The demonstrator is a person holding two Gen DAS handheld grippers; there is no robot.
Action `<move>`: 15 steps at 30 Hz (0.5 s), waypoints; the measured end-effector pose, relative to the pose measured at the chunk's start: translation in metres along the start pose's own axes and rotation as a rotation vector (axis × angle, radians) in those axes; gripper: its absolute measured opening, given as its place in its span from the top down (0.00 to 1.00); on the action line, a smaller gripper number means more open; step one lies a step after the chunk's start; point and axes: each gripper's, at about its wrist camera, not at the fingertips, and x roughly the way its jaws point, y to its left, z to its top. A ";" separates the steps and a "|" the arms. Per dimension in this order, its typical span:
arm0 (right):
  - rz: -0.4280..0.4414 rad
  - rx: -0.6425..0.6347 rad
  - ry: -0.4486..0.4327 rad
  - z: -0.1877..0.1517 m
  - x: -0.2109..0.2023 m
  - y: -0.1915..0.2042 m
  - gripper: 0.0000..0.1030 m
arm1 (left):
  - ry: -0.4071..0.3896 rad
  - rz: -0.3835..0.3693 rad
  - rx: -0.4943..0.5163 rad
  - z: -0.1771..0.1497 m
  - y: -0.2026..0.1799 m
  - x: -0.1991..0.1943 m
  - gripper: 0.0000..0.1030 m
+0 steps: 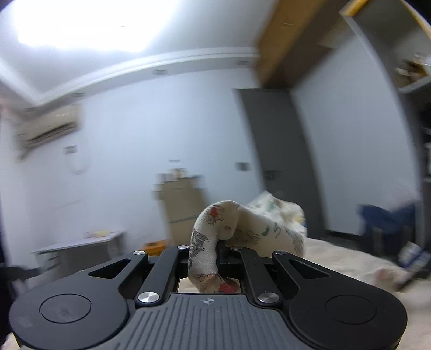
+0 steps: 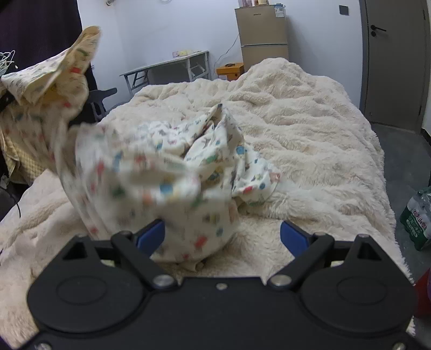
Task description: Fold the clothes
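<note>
Left wrist, left gripper (image 1: 219, 251) clamping printed garment (image 1: 204, 242)

White walls (image 2: 172, 24); grey door (image 2: 390, 62); fridge (image 2: 262, 37); grey floor (image 2: 398, 150)

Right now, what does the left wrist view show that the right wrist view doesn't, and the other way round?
Left wrist only: the left hand-held gripper shut on a fold of the printed garment, plus a wall air conditioner and the ceiling light.

Right wrist only: the right hand-held gripper open over the fluffy blanket, the garment's crumpled bulk lying there, and a pack of water bottles on the floor.

Both: the garment, the blanket, the fridge, the grey table and the door.
</note>
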 end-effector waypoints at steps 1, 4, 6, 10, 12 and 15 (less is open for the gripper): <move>-0.002 -0.001 0.001 0.000 0.000 0.000 0.11 | 0.019 0.046 -0.035 -0.007 0.016 0.003 0.95; -0.005 0.007 0.002 -0.001 0.001 -0.002 0.10 | 0.065 0.167 -0.117 -0.028 0.058 0.008 0.95; -0.009 0.011 0.002 -0.001 0.001 -0.003 0.10 | 0.085 0.260 -0.180 -0.043 0.086 0.009 0.95; -0.008 0.009 0.003 -0.002 0.001 -0.002 0.11 | 0.170 0.472 -0.265 -0.078 0.138 0.017 0.94; -0.007 0.005 0.006 -0.002 0.002 -0.001 0.11 | 0.267 0.500 -0.271 -0.096 0.150 0.026 0.91; -0.007 0.002 0.017 -0.003 0.006 0.001 0.11 | 0.466 0.440 -0.225 -0.129 0.150 0.049 0.66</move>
